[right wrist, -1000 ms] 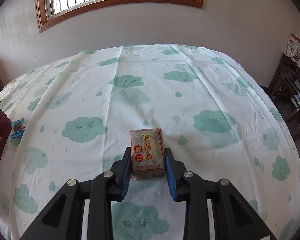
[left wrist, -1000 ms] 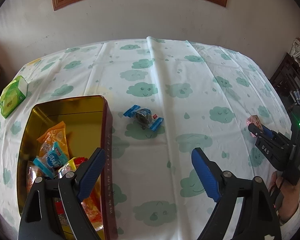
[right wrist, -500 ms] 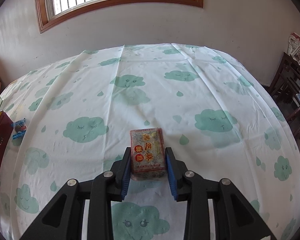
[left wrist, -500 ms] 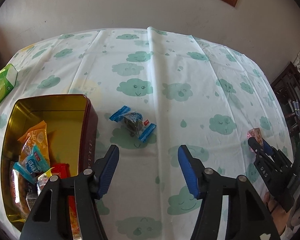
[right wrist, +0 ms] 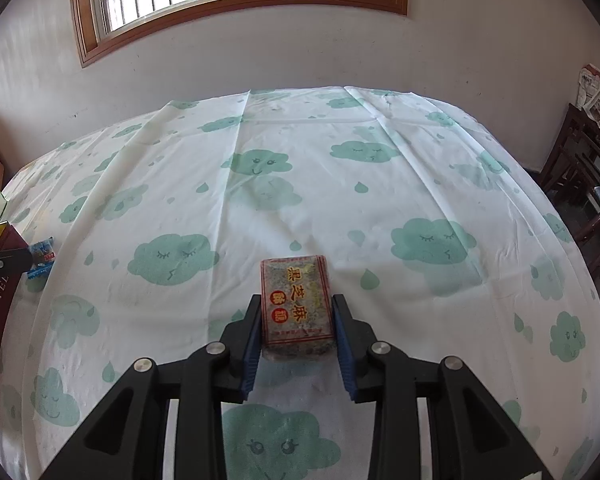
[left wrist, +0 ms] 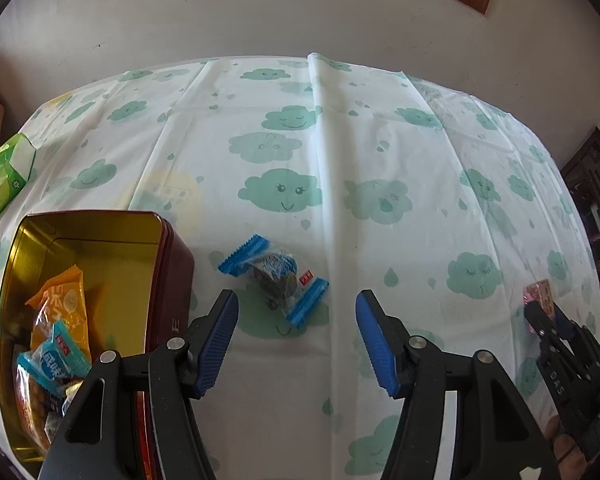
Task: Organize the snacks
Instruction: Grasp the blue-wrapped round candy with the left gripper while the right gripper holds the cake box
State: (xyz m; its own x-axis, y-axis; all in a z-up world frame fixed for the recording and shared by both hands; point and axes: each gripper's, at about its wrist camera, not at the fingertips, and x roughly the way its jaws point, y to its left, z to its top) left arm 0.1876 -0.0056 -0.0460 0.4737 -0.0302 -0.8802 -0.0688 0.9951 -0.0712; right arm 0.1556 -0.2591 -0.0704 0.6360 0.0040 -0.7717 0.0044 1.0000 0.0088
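Step in hand: we judge this a double pick-up, each gripper on its own loose snack, both bound for the tin.
Left gripper (left wrist: pixel 296 332): we see it hung over the tablecloth (left wrist: pixel 380 152) with a moderate gap between its blue pads; nothing is between them. The jaws narrowed from a wider spread within the last second and have since held that gap.
Left target: the blue-ended candy (left wrist: pixel 274 274) lies on the cloth just ahead of the pads, a little right of the tin, lying askew to the pad line.
Right gripper (right wrist: pixel 296 332): clamped on the sesame bar (right wrist: pixel 298 306), pads pressed against its two long sides; the bar sits low over the cloth, and we cannot tell if it is lifted clear.
Tin (left wrist: pixel 172 280): open, gold inside and dark red outside, at the left of the table, already holding several packets.
Next move, left: we expect to go forward and down until the pads straddle the candy, then close; the twisted ends may slip.
Next move, right: carry the bar across to the tin.
Writing, bar: large yellow characters 黑芝麻, plus two red discs we cannot read.
Writing, tin: "TOFFEE" down its red wall in the right wrist view.
Writing, other: the small red tag on the candy is too small to read.
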